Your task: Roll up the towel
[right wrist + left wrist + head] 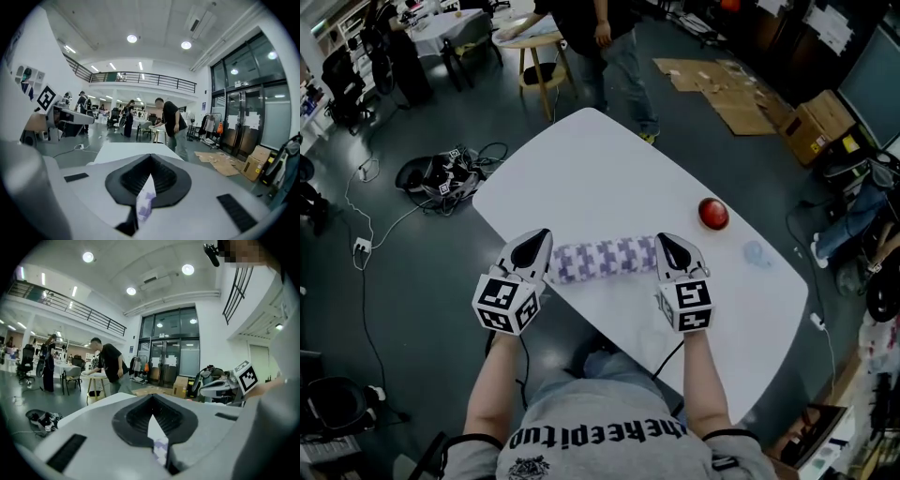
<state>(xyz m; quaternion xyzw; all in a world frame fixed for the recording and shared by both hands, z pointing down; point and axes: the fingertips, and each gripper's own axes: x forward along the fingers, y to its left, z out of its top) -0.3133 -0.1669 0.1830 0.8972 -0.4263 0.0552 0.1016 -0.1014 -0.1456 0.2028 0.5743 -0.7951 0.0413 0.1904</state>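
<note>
Purple-checked rolled towel (602, 260) is pinched between left gripper (540, 245) and right gripper (669, 247).

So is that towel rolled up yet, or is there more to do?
Nearly finished, it seems. Done: the towel already forms a checked roll. In hand: the left gripper and the right gripper each pinch one end of it, near the front edge of the table. Still to do: probably just setting it down and letting go.

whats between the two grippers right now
The rolled purple-and-white patterned towel spans the gap, with the left gripper and right gripper each shut on one end. The head view shows it best.
</note>
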